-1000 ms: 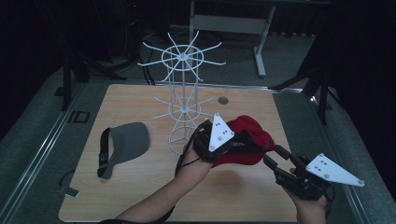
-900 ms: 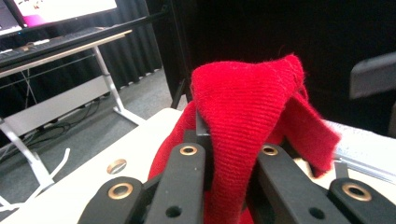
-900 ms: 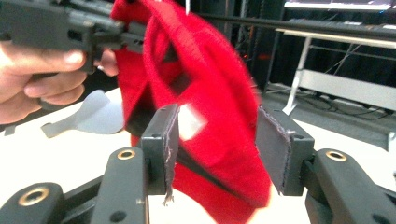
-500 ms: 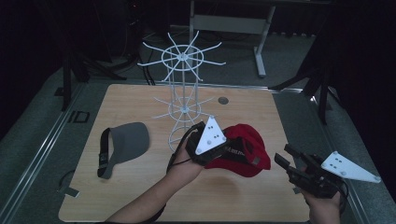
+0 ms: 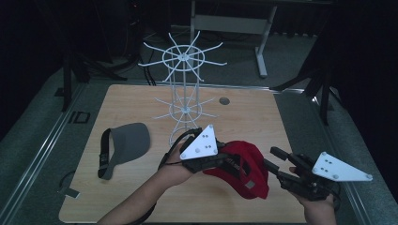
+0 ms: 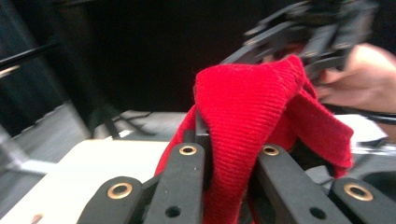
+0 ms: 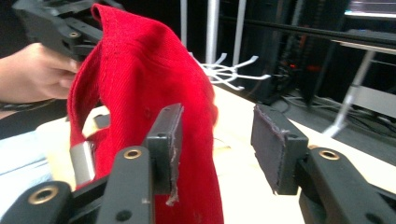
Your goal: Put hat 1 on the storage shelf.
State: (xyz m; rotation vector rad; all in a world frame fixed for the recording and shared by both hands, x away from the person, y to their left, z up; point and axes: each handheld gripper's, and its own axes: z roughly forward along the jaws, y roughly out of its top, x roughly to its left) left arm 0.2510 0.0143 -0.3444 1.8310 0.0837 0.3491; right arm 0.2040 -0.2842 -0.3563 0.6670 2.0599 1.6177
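Observation:
My left gripper [image 5: 229, 164] [image 6: 224, 154] is shut on a red corduroy cap [image 5: 244, 171] [image 6: 252, 107] [image 7: 140, 74] and holds it up above the table's near right part, with the fabric pinched between the jaws. The cap's metal strap buckle [image 5: 250, 184] [image 7: 83, 161] hangs low. My right gripper [image 5: 272, 158] [image 7: 217, 140] is just to the right of the cap. It is open and its jaws have just been closing. The gap between its pads is bare, and the cap hangs just past its left jaw.
A white wire display rack [image 5: 184, 93] [image 7: 224, 70] stands at the middle of the wooden table [image 5: 141, 103], just behind the left hand. A grey visor [image 5: 126, 143] lies on the left. Dark floor and metal frames surround the table.
My left gripper has carried the red cap left and toward the near edge, away from the rack. The right hand has hardly moved.

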